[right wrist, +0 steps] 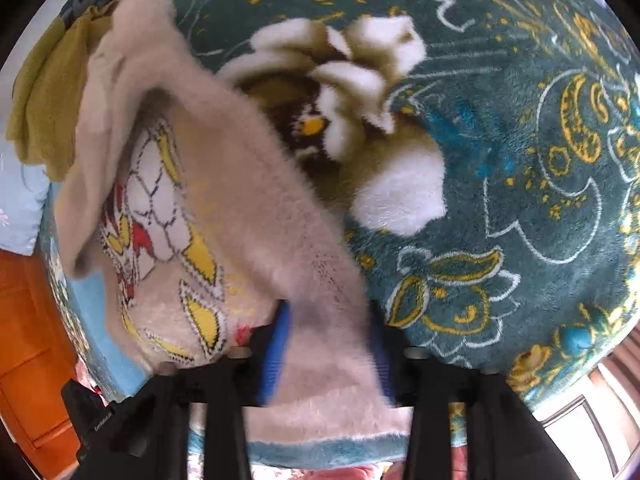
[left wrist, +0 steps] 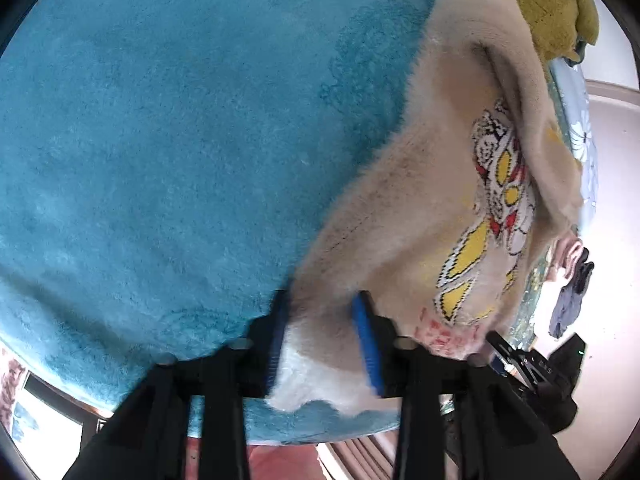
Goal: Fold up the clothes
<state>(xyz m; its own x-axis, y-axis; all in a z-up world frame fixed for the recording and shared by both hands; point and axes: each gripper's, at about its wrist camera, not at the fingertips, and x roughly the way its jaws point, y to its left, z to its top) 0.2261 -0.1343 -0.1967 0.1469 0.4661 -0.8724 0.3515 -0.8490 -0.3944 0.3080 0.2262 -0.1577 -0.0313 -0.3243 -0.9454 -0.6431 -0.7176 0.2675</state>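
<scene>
Gripping a cream fuzzy sweater [left wrist: 400,208] by its hem, the left gripper [left wrist: 324,320] and right gripper [right wrist: 328,320] clench the fabric at the near edge of a teal blanket [left wrist: 160,140].

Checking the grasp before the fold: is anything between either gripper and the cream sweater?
Nothing visible. The left gripper and right gripper each have the cream sweater's edge directly between their blue pads. The olive garment lies beyond its far end.
</scene>
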